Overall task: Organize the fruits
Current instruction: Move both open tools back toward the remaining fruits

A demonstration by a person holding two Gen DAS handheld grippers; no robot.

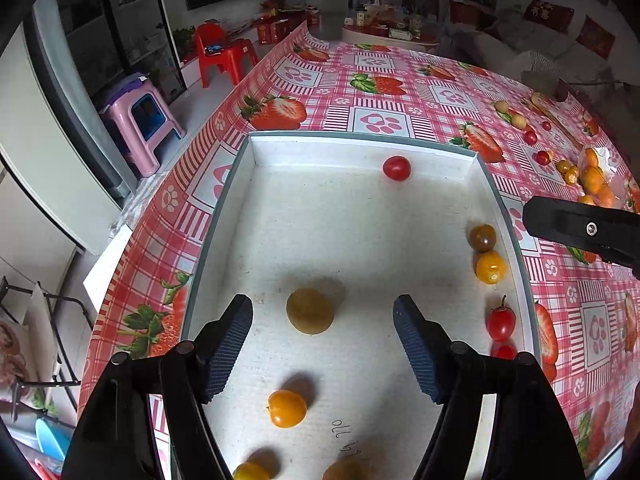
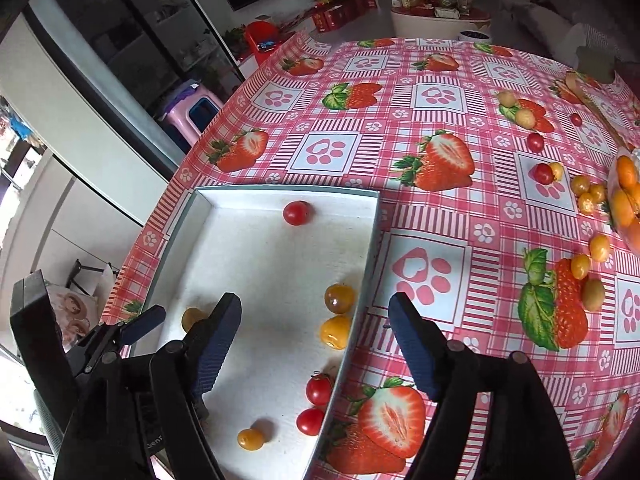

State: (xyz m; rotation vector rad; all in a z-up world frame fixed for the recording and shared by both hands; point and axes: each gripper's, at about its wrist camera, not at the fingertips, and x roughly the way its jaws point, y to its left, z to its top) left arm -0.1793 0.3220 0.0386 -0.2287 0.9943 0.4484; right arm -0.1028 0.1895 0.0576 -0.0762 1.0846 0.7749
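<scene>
A white shallow box [image 1: 352, 148] [image 2: 296, 192] lies on the strawberry tablecloth and holds several small fruits: red cherry tomatoes [image 1: 397, 168] [image 2: 297, 213], orange ones [image 1: 490, 267] [image 2: 335, 332] and a dull yellow-brown fruit [image 1: 310, 311]. My left gripper [image 1: 323, 342] is open and empty above the box, just behind that yellow-brown fruit. My right gripper [image 2: 316, 338] is open and empty, straddling the box's right wall. Its finger shows in the left wrist view [image 1: 576, 228]. The left gripper shows at the lower left of the right wrist view [image 2: 142, 326].
Loose red and yellow fruits [image 2: 543, 173] lie scattered on the tablecloth [image 2: 424, 160] to the right, next to a plastic bag of oranges [image 2: 626, 200] [image 1: 596, 180]. The table's left edge drops to a floor with a pink stool [image 1: 140, 120] and red chairs [image 1: 224, 56].
</scene>
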